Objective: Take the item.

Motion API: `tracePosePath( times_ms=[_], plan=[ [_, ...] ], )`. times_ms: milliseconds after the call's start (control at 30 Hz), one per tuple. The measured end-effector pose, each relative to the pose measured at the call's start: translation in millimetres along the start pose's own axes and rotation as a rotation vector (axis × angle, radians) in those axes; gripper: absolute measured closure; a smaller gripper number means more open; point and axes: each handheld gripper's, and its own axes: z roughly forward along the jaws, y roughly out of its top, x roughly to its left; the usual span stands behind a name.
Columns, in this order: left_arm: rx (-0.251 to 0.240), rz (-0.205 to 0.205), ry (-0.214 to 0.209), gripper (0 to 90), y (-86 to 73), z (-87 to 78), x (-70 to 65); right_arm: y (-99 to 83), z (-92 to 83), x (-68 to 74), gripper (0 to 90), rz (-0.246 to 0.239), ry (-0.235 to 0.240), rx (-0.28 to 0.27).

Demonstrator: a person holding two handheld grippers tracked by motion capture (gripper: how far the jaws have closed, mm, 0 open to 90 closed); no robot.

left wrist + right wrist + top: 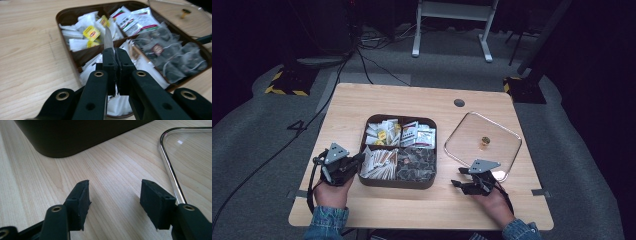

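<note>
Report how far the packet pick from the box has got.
Done: the lid is off, lying right of the box. In hand: the left gripper is shut on a thin white packet over the box. Left: placing it somewhere; the right gripper rests open, empty.

No legible text from my seat. Yellow tags [91,32] on white tea packets in brown box [65,15] carry red logo, lettering too blurred to read. Red-green-white sachets [140,23] show dark print lines, unreadable. Round dark-red label [157,48] on clear pyramid bags [175,60], possibly brand mark, can't make out. Nothing readable on glass lid [190,152].
</note>
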Motion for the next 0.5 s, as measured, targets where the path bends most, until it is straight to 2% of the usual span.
tracePosePath(
  times_ms=[67,233,500],
  plan=[
    [-0.019,0.000,-0.020,87.4,2.7,-3.5,-3.2,0.0,0.0,0.0,41.1,0.000,0.000,0.000],
    [-0.035,0.035,-0.043,87.4,9.4,-9.6,-14.7,0.0,0.0,0.0,41.0,0.000,0.000,0.000],
    [-0.033,0.096,-0.071,87.4,15.7,-13.5,-34.6,0.0,0.0,0.0,41.0,0.000,0.000,0.000]
  ],
)
